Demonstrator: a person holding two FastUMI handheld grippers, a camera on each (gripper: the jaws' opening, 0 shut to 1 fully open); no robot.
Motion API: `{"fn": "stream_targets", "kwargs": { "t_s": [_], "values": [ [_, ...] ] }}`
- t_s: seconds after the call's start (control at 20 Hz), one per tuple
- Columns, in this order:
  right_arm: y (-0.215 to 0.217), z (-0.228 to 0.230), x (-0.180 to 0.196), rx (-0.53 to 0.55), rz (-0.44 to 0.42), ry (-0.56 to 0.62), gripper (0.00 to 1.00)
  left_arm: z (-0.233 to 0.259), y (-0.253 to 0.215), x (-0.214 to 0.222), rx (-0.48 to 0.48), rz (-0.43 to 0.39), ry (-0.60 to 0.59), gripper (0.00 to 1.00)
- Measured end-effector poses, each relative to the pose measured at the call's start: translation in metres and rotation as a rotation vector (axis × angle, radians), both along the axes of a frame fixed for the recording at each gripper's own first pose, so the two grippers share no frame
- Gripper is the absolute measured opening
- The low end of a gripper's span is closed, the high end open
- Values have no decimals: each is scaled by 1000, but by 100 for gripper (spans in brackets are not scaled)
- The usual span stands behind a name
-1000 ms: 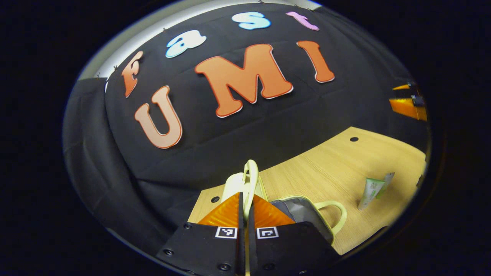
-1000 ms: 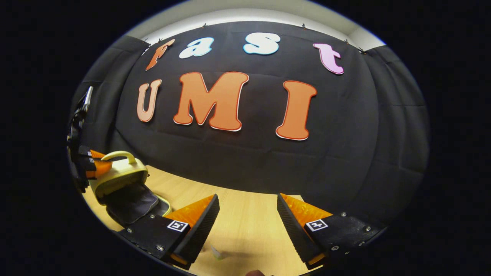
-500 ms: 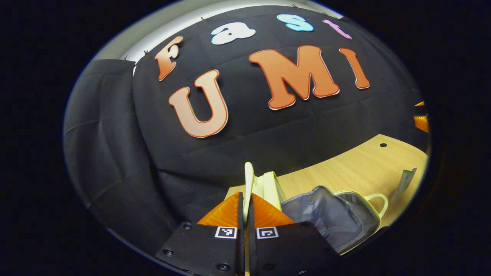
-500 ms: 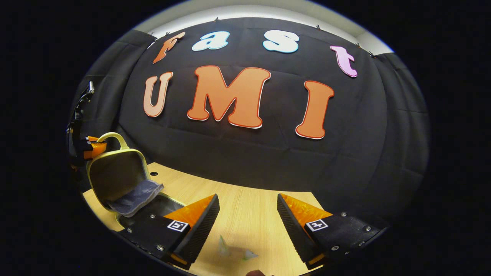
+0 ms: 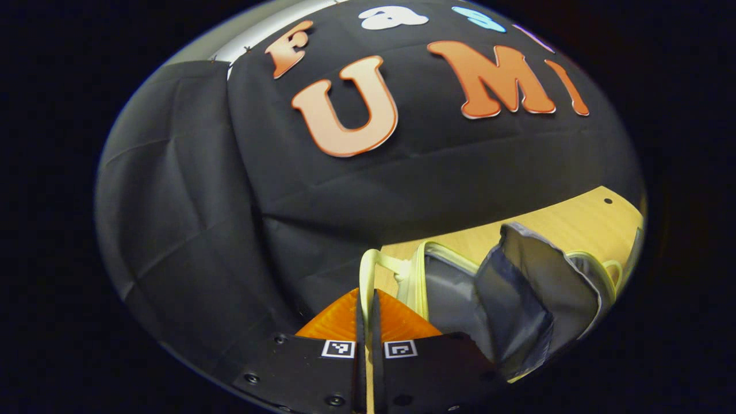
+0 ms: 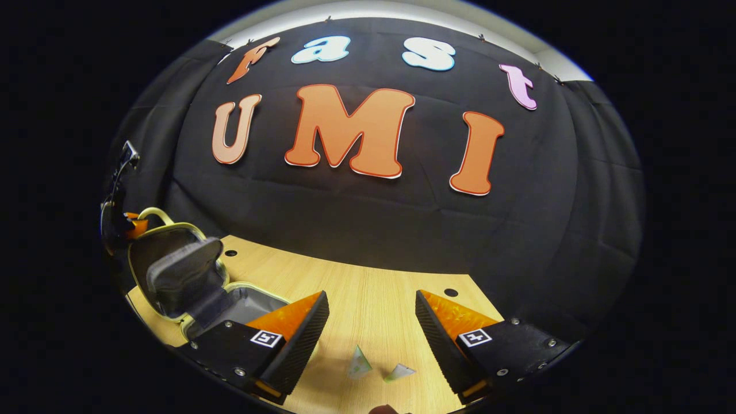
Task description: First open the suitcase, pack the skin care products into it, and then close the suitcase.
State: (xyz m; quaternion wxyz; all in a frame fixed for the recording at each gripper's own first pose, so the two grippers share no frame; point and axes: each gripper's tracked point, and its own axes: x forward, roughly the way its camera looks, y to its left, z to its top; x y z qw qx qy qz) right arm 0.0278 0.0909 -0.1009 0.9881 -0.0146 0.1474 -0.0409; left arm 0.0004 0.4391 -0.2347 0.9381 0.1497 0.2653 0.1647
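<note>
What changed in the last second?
The left claw, shut on the lid handle, swung the suitcase lid up and back, so the suitcase went from partly open to wide open, with the grey lining showing. The right claw stayed open above the table, where two tubes came further into its view.

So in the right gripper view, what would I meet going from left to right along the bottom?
The other claw pinching the suitcase handle → the raised suitcase lid → the suitcase's open grey inside → two tube ends on the table, between this claw's spread fingers.
</note>
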Motion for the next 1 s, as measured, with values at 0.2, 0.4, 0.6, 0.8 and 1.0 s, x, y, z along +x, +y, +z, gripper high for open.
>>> {"fn": "stream_targets", "kwargs": {
  "t_s": [0.2, 0.4, 0.6, 0.8, 1.0],
  "values": [
    [4, -2, -6, 2, -13, 18, 95, -63, 45, -9, -83, 77, 89, 5],
    [4, 1, -14, 13, -21, 18, 96, -102, 75, -33, -99, 201, 134, 15],
    [0, 2, -18, 25, -26, 7, 95, -78, 44, -17, -144, 148, 41, 34],
    [-16, 14, -22, 30, -49, -53, 95, -30, -20, 6, -179, 25, -74, 84],
    [-37, 13, -31, 30, -59, -66, 95, 4, -94, 14, -175, -93, -134, 90]
  ]
}}
